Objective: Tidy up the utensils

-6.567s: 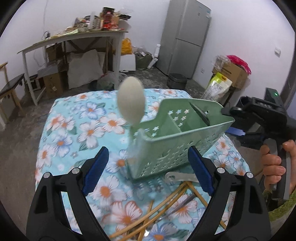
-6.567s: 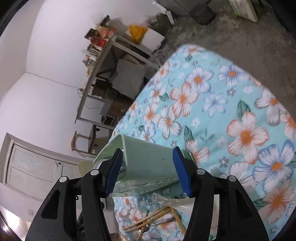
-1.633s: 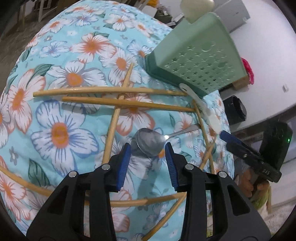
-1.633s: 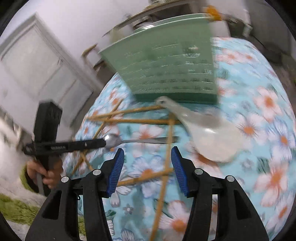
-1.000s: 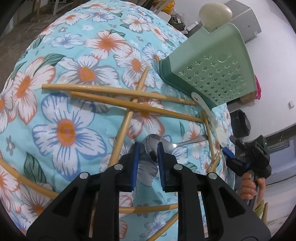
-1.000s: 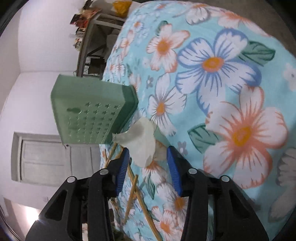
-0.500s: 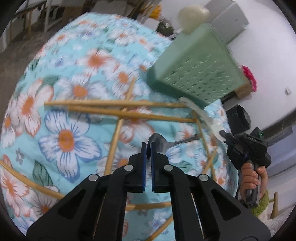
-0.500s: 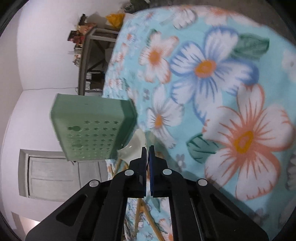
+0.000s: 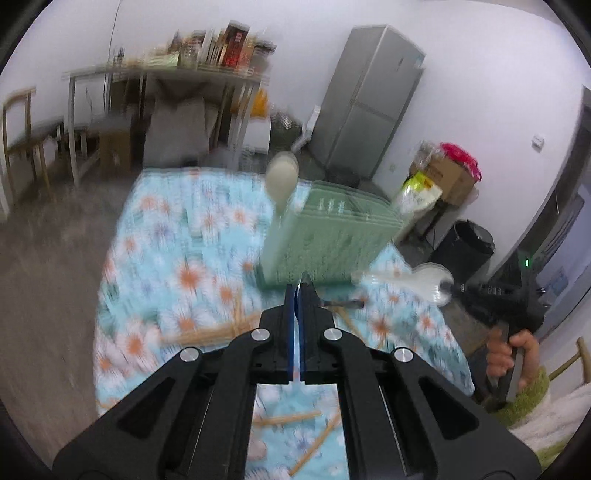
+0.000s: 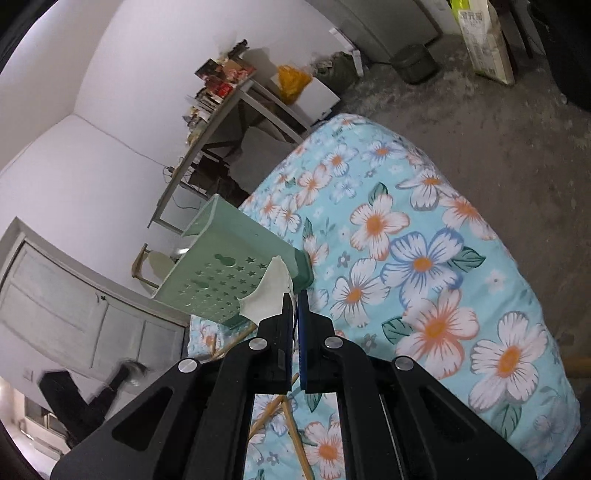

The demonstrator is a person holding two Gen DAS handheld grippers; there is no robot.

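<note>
Both claws have closed and lifted since a second ago: then the left one straddled the metal spoon bowl flat on the cloth and the right one straddled the white spoon, jaws apart. Left claw (image 9: 298, 286) is now clamped on the metal spoon (image 9: 341, 303), blue pads together with the spoon's edge poking out above the tips and its handle sticking right; left view heavily motion-blurred. Right claw (image 10: 294, 295) is pinched on the translucent white plastic spoon (image 10: 267, 291), whose bowl fans out up-left of the tips; the same spoon shows in the left view (image 9: 424, 280), held off the counter by the other tool, with the person's right hand (image 9: 511, 354) on its grip. Green utensil caddy (image 10: 218, 273) stands on the counter (image 10: 424, 229) under a turquoise floral cloth, star cut-outs on its side, and one cream spoon (image 9: 282, 181) stands upright in it, bowl up. Wooden chopsticks (image 9: 207, 334) lie loose and crossed on the cloth, near the claws, outside the caddy. Background: grey fridge (image 9: 373, 99), cluttered side table with packets (image 9: 218, 44), black bin (image 9: 463, 243), cardboard box (image 9: 448, 177). Writing: a white sack by the fridge in the right view (image 10: 480, 33) carries dark printed characters, too small and skewed to read; packet labels on the side table are blurred, unreadable.
</note>
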